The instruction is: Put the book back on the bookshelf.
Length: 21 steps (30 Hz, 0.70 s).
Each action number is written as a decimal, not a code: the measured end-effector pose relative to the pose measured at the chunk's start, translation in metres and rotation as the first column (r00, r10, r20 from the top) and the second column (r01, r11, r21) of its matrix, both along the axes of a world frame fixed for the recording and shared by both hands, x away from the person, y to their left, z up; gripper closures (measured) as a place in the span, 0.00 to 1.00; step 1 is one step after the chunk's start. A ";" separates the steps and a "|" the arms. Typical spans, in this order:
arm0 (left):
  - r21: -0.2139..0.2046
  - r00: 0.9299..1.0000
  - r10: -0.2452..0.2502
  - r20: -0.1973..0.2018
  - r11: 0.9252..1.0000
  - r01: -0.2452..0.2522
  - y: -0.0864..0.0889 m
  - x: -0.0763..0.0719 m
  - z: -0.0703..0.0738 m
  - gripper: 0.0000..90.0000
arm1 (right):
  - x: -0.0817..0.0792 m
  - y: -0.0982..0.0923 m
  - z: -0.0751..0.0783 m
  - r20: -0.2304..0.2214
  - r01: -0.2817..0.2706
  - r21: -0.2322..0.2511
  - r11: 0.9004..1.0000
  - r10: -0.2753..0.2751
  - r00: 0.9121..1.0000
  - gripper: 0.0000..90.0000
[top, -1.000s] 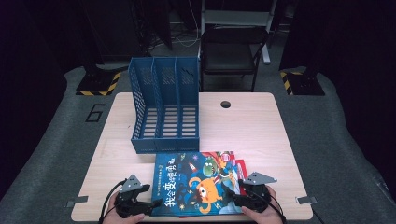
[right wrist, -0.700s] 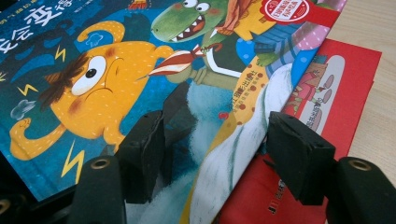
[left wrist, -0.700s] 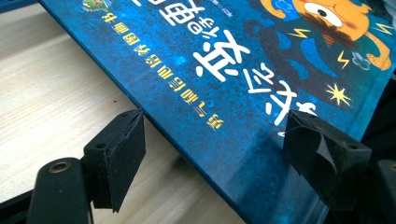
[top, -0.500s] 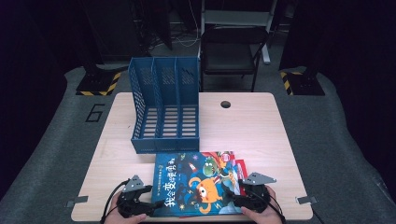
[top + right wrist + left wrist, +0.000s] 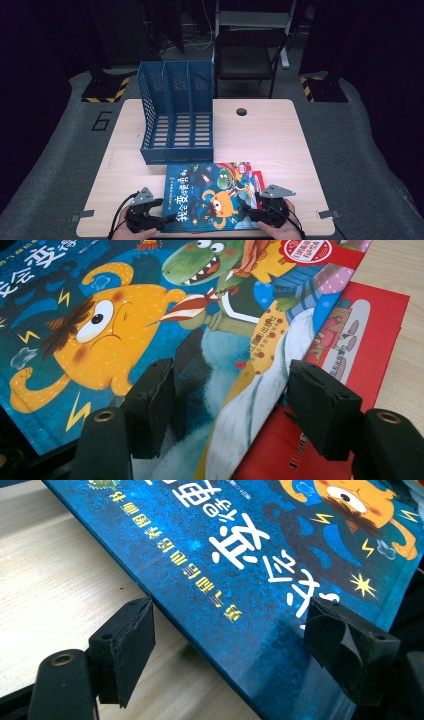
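Note:
A blue picture book (image 5: 207,197) with an orange monster on its cover lies at the table's front edge, on top of a red book (image 5: 258,180) that pokes out to its right. My left gripper (image 5: 167,218) is at the book's near left corner. It is open, with one jaw over the bare wood and the other over the cover, astride the spine edge (image 5: 200,630). My right gripper (image 5: 250,215) is at the near right corner. It is open above the covers, one jaw over the blue book (image 5: 100,330) and one over the red book (image 5: 380,330).
A blue three-slot file rack (image 5: 175,115) stands upright just behind the books, left of centre. The wooden table (image 5: 280,140) has a round cable hole (image 5: 242,111) near its far edge. A black chair (image 5: 247,55) stands beyond the table.

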<state>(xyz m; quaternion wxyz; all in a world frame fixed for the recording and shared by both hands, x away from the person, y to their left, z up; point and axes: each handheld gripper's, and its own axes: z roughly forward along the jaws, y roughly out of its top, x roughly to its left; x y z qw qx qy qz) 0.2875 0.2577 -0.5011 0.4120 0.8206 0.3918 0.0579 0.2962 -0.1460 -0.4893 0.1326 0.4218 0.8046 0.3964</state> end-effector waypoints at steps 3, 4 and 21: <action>-0.004 1.000 0.003 -0.005 1.000 -0.003 0.000 0.000 0.000 0.23 | 0.000 0.000 0.000 0.006 0.000 0.000 1.000 0.000 1.000 0.39; -0.004 1.000 0.003 -0.005 1.000 -0.003 0.000 0.000 0.000 0.23 | 0.000 0.000 0.000 0.006 0.000 0.000 1.000 0.000 1.000 0.39; -0.002 1.000 0.003 -0.017 1.000 -0.003 0.003 0.001 0.001 0.27 | 0.000 0.002 0.000 0.005 0.017 0.004 1.000 -0.017 1.000 0.39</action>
